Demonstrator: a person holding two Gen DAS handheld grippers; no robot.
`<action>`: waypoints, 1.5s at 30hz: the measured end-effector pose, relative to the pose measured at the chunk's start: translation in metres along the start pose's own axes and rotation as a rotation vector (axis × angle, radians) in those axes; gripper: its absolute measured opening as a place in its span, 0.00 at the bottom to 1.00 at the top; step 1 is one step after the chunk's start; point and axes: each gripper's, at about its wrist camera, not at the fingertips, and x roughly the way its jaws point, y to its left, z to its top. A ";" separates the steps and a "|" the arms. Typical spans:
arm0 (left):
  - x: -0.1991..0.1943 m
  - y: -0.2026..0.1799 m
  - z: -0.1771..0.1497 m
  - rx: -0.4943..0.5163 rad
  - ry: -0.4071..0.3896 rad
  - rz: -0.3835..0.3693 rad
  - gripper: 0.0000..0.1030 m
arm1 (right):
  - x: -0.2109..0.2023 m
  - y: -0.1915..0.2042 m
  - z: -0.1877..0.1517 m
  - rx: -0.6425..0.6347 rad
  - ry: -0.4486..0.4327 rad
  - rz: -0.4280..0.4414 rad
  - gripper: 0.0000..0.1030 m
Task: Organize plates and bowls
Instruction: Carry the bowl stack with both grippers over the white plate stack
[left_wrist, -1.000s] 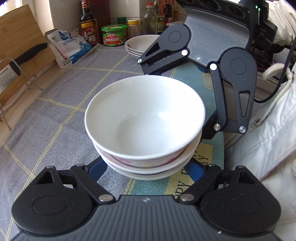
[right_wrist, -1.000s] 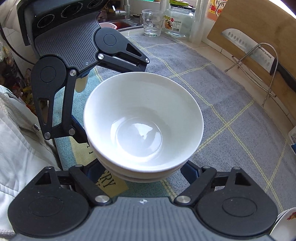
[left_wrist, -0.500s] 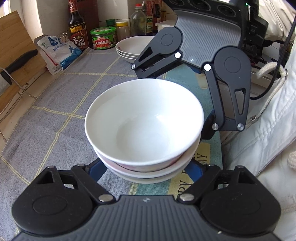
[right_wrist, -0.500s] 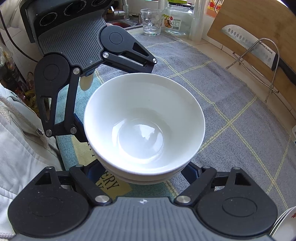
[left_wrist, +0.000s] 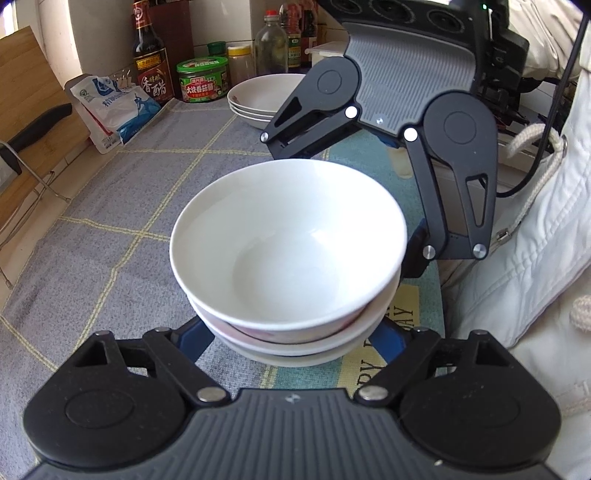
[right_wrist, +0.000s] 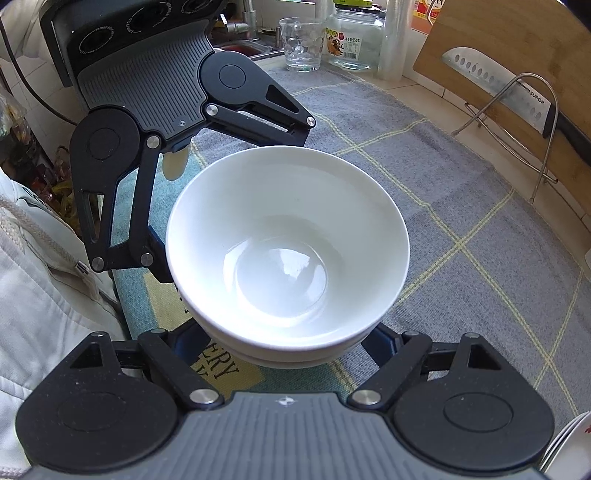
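A stack of three white bowls fills the middle of both wrist views. My left gripper and my right gripper face each other across it, each with its jaws spread wide around the lowest bowl, fingertips hidden under the rims. The stack looks lifted a little off the grey checked cloth. The right gripper shows beyond the bowls in the left view, the left one in the right view. A stack of white plates sits at the far end of the cloth.
Sauce bottles, a green jar and a salt bag stand beyond the plates. A cleaver on a wire rack, a wooden board, a glass and a jar line the counter. A person's white jacket is close.
The bowl stack, held between both grippers, has moved along the counter toward the plates and bottles, which now look nearer. The grip on the bowls is unchanged.
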 end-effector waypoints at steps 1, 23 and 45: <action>0.000 0.000 0.000 -0.001 0.002 0.001 0.86 | 0.000 0.001 0.000 -0.002 0.001 -0.001 0.87; 0.039 -0.006 0.094 0.016 -0.067 0.049 0.86 | -0.081 -0.056 -0.048 -0.029 -0.033 -0.050 0.87; 0.153 0.003 0.221 0.078 -0.109 0.021 0.86 | -0.150 -0.164 -0.154 0.018 0.000 -0.138 0.87</action>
